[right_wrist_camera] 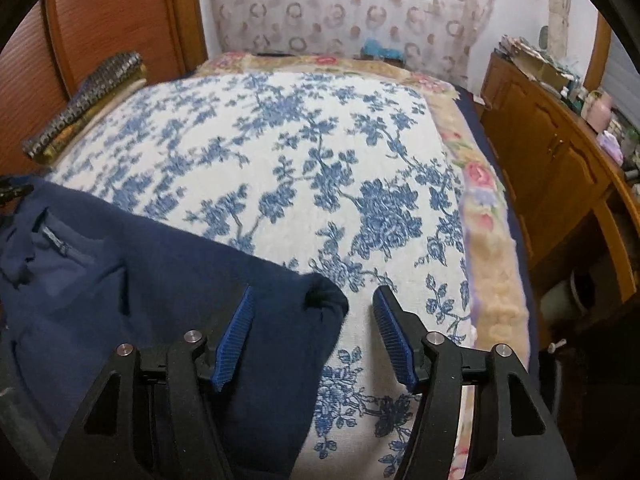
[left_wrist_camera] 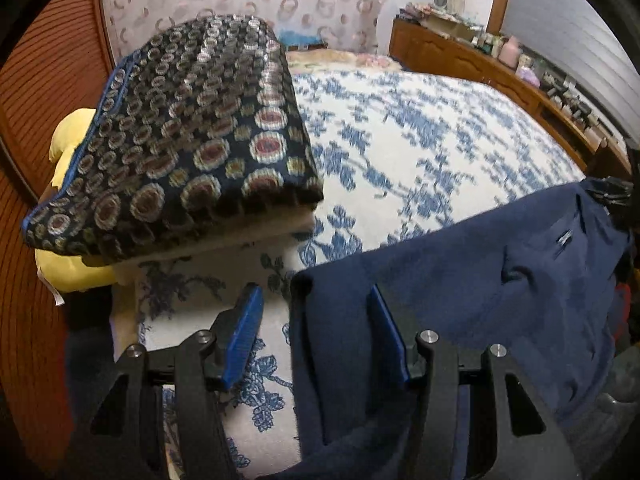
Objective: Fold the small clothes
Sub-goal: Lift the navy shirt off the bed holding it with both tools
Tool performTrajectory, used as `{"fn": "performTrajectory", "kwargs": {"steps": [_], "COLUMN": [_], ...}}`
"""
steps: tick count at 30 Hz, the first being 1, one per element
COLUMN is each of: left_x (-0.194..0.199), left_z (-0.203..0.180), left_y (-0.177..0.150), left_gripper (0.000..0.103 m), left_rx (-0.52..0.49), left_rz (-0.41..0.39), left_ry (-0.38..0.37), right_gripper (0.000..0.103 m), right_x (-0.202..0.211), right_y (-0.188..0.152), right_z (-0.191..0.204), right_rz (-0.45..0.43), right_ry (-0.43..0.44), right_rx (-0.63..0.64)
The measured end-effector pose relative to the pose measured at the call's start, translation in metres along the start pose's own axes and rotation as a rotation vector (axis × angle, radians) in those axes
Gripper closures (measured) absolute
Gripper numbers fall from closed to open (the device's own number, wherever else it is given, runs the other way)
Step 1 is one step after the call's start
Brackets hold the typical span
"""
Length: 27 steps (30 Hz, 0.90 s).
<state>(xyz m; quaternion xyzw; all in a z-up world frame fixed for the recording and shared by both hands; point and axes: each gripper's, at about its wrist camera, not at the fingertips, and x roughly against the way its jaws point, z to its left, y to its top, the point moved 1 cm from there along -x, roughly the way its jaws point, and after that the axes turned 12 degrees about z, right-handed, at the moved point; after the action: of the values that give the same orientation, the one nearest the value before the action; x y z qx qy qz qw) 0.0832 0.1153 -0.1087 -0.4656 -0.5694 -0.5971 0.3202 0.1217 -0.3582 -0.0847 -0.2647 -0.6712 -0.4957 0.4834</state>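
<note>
A navy blue garment [left_wrist_camera: 460, 288] lies on the blue-and-white floral bedspread [left_wrist_camera: 420, 140]. In the left wrist view my left gripper [left_wrist_camera: 314, 304] is open, with the garment's left corner between its blue pads [left_wrist_camera: 244, 332]. In the right wrist view the same garment [right_wrist_camera: 140, 288] fills the lower left. My right gripper [right_wrist_camera: 314, 306] is open, and the garment's right corner lies between its pads [right_wrist_camera: 236, 332]. A small zip pocket [right_wrist_camera: 54, 238] shows on the cloth.
A folded dark patterned blanket [left_wrist_camera: 180, 140] on a yellow cushion [left_wrist_camera: 72, 272] sits at the bed's left edge. A wooden cabinet [right_wrist_camera: 560, 168] with clutter runs along the right. A wooden door [right_wrist_camera: 112, 12] and a curtain [right_wrist_camera: 340, 4] stand behind the bed.
</note>
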Motion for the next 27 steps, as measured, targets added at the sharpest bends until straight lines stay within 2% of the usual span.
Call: {"fn": "performTrajectory", "kwargs": {"steps": [8,11,13,14,15,16,17,19,22,24,27], "left_x": [-0.001,-0.001,-0.001,-0.001,0.000,0.001,0.004,0.021,0.075,0.119,0.169], "left_z": [-0.006,-0.008,-0.012,-0.015,-0.017,-0.020,-0.023,-0.031,-0.040,-0.049,-0.062], "left_y": [0.000,0.001,0.001,0.002,0.001,0.001,-0.001,-0.005,-0.009,-0.011,-0.007], "left_gripper": [0.049,0.053,0.066,0.070,0.084,0.092,0.093,0.095,0.095,0.095,0.095], "left_rx": [-0.020,-0.025,-0.030,-0.034,-0.039,-0.042,-0.039,-0.045,-0.040,-0.064,-0.101], "left_rz": [0.000,-0.005,-0.008,-0.007,-0.009,-0.011,-0.022,-0.071,-0.207,-0.305,-0.414], "left_ry": [0.010,0.005,-0.007,-0.010,-0.026,-0.032,-0.031,-0.056,-0.113,-0.147,-0.141], "right_gripper": [0.030,0.032,0.055,0.060,0.079,0.092,0.093,0.096,0.097,0.097,0.097], "right_x": [-0.003,-0.003,-0.001,0.000,0.001,0.002,0.003,0.008,0.040,0.083,0.140], "right_y": [-0.002,-0.002,-0.004,-0.003,-0.003,-0.004,-0.004,-0.006,-0.012,-0.016,-0.017], "right_z": [-0.005,0.000,0.005,0.010,0.014,0.016,0.020,0.026,0.034,0.037,0.046], "right_rz": [-0.001,-0.001,-0.010,-0.011,-0.011,-0.009,-0.006,-0.017,-0.113,-0.217,-0.337], "right_ry": [0.029,0.040,0.065,0.071,0.079,0.098,0.123,0.104,0.115,0.130,0.117], "right_rx": [-0.015,0.007,0.022,0.035,0.047,0.056,0.066,0.078,0.077,0.063,0.076]}}
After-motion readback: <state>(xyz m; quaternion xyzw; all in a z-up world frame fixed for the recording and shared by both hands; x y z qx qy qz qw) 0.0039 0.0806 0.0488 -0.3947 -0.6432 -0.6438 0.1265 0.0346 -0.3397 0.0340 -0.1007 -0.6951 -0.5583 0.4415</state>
